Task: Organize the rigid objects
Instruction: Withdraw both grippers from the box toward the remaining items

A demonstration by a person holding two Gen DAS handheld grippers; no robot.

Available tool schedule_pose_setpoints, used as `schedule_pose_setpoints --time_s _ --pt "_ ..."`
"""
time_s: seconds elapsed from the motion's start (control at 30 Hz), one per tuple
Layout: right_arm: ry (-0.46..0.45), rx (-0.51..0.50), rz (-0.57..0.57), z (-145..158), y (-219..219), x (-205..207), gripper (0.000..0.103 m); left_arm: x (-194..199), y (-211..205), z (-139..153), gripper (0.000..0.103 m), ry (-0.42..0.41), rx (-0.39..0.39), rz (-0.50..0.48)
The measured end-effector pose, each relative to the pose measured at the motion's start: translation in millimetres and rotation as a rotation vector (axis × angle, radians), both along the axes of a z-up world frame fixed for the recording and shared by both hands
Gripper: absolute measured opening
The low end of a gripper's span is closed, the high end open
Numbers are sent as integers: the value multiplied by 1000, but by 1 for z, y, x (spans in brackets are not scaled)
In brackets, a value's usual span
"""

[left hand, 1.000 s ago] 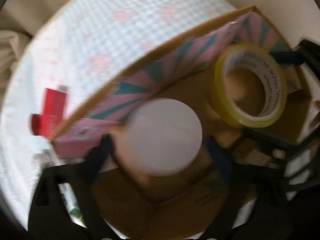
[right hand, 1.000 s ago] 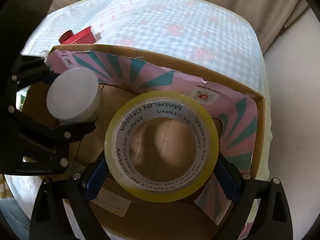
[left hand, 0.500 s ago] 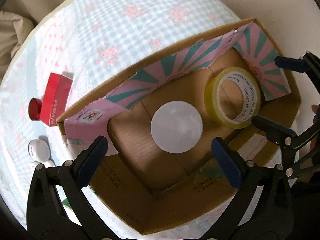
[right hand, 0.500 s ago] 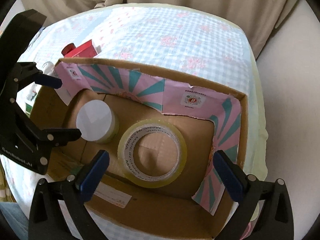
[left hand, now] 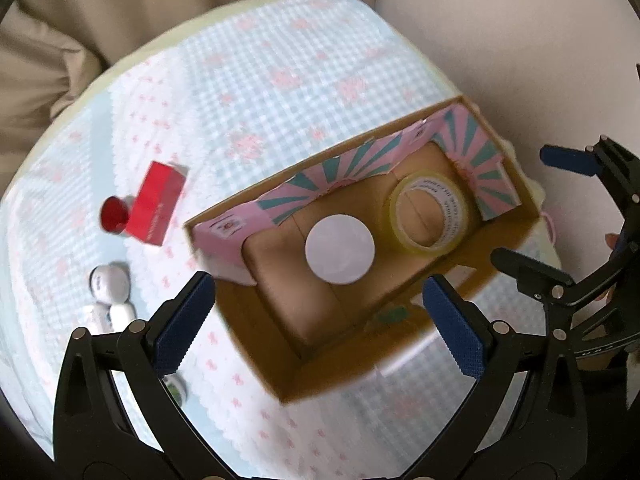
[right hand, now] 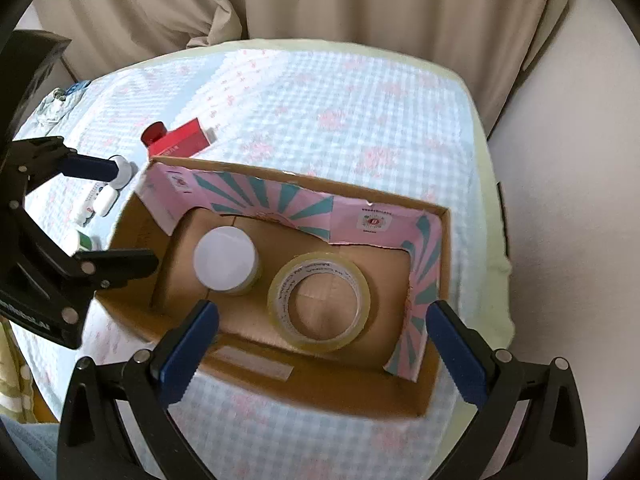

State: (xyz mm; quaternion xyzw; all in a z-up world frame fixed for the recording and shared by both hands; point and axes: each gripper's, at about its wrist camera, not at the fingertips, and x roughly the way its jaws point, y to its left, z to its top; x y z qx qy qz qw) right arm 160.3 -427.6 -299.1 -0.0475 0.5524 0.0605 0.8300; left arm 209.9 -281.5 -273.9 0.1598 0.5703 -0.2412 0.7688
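Both grippers, left (left hand: 320, 308) & right (right hand: 322, 334), hover w/ jaws wide, holding nothing, above cardboard box (right hand: 320, 390): white-lid jar (right hand: 225, 261) & tape roll (right hand: 320, 300) are in; red box (right hand: 182, 143), red cap (right hand: 154, 132) & small white items (left hand: 108, 282) remain on tablecloth (right hand: 340, 112).

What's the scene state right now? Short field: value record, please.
box: open cardboard box on checked tablecloth
in box: white-lidded jar; tape roll, lying flat
on cloth outside box: red carton, red cap, small white items
left claw: open, empty, above box
right claw: open, empty, above box
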Motion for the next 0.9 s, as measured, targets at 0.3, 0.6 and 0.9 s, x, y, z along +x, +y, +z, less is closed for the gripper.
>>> schedule_pose_setpoints --time_s 0.3,0.6,0.9 --pt "-60 13 40 68 45 -31 103 -55 68 71 103 -95 -72 117" --pt "-105 17 71 114 108 -48 103 -90 179 104 103 -131 -83 310" --pt "-101 171 20 126 184 -54 103 -76 296 109 103 -116 -138 386"
